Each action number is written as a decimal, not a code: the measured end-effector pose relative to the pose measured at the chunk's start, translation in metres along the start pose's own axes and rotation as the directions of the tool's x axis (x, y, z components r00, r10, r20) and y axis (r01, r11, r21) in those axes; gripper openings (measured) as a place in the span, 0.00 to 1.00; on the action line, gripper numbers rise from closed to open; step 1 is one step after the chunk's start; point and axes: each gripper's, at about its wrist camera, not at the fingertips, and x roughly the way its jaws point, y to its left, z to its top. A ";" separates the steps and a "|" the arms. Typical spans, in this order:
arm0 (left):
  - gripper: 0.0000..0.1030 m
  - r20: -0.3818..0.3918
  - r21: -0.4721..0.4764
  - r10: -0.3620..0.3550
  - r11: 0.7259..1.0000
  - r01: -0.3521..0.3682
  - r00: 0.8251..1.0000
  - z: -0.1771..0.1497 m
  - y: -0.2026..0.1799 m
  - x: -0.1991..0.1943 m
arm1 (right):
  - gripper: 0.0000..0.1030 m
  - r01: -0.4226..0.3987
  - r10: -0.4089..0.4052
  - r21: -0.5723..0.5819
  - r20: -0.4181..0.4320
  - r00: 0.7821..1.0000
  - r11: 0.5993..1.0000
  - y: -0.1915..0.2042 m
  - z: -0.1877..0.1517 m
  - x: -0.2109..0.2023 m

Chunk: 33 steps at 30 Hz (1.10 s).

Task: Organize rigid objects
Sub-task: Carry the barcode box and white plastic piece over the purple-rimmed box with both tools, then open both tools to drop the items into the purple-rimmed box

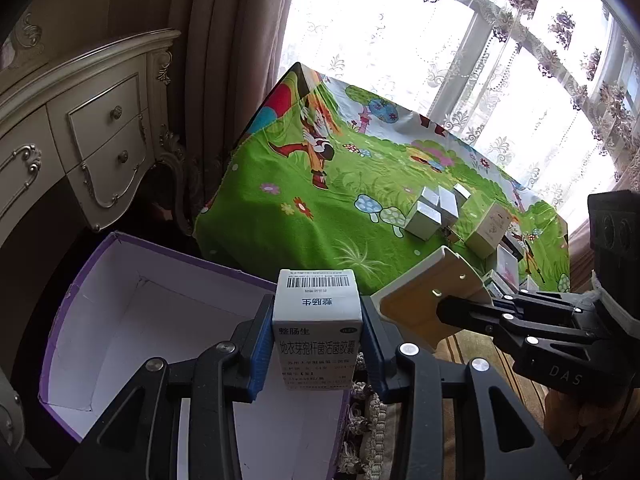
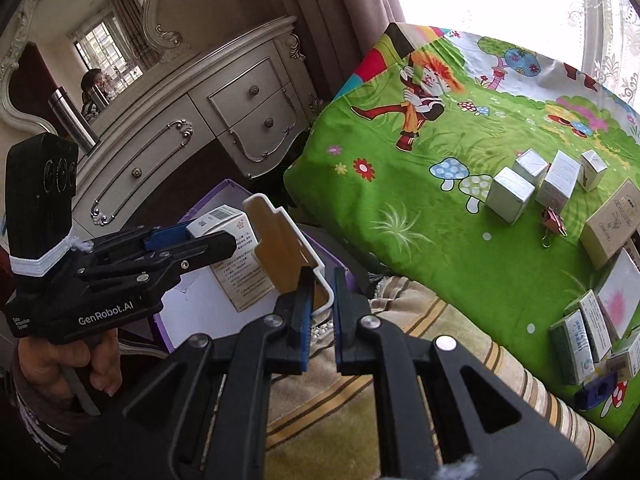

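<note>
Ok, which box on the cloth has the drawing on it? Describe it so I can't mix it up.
Start at the green cartoon-print cloth under the window, then find the cluster of four small plain white boxes. Just right of them, past the small binder clip, lies the larger cream cardboard box. It alone is beige, with a faint line drawing on top.

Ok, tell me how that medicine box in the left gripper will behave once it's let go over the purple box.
The medicine box looks like thin cardboard, so probably light and crushable under a hard squeeze. Its flat faces suggest it won't roll; held lengthwise in the left gripper, it would likely land flat in the purple box.
</note>
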 end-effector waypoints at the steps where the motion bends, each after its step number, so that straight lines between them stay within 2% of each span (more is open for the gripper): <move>1: 0.40 -0.005 -0.008 0.015 1.000 -0.015 1.000 -0.002 0.006 0.000 | 0.11 -0.009 0.008 -0.008 -0.017 1.000 1.000 0.005 -0.001 0.006; 4: 0.40 -0.024 -0.031 0.050 0.998 -0.050 0.998 -0.008 0.019 0.005 | 0.11 -0.029 0.027 -0.032 -0.078 0.997 0.999 0.019 -0.001 0.026; 11: 0.41 -0.071 -0.081 0.070 0.994 -0.076 0.995 -0.017 0.036 0.020 | 0.12 -0.018 0.010 -0.041 -0.202 0.979 0.999 0.028 -0.004 0.059; 13: 0.44 -0.083 -0.092 0.081 0.992 -0.089 0.993 -0.017 0.038 0.024 | 0.16 -0.016 0.007 -0.039 -0.218 0.976 0.999 0.026 -0.006 0.062; 14: 0.46 -0.086 -0.096 0.083 0.991 -0.091 0.993 -0.017 0.039 0.026 | 0.22 -0.014 0.007 -0.033 -0.219 0.976 0.999 0.025 -0.006 0.062; 15: 0.48 -0.090 -0.100 0.082 0.991 -0.091 0.993 -0.017 0.040 0.027 | 0.28 -0.011 0.005 -0.023 -0.216 0.976 1.000 0.022 -0.006 0.061; 17: 0.51 -0.104 -0.103 0.083 0.990 -0.094 0.991 -0.018 0.039 0.034 | 0.52 0.000 0.001 0.002 -0.196 0.981 1.000 0.014 -0.005 0.057; 18: 0.53 -0.116 -0.101 0.086 0.990 -0.098 0.990 -0.018 0.038 0.038 | 0.60 0.010 -0.007 0.016 -0.182 0.983 1.000 0.010 -0.004 0.054; 22: 0.54 -0.179 -0.065 0.104 0.991 -0.117 0.978 -0.018 0.030 0.065 | 0.66 0.060 -0.053 0.042 -0.144 0.988 0.997 -0.006 -0.001 0.040; 27: 0.54 -0.276 0.004 0.138 0.990 -0.142 0.951 -0.014 0.018 0.111 | 0.73 0.159 -0.153 0.098 -0.065 0.986 0.982 -0.035 -0.002 0.014; 30: 0.54 -0.308 0.052 0.135 0.991 -0.125 0.942 -0.011 0.003 0.132 | 0.76 0.230 -0.230 0.144 -0.015 0.973 0.962 -0.056 -0.004 -0.007; 33: 0.53 -0.313 0.104 0.120 0.990 -0.091 0.942 -0.006 -0.019 0.143 | 0.78 0.304 -0.314 0.166 0.036 0.949 0.938 -0.077 -0.006 -0.027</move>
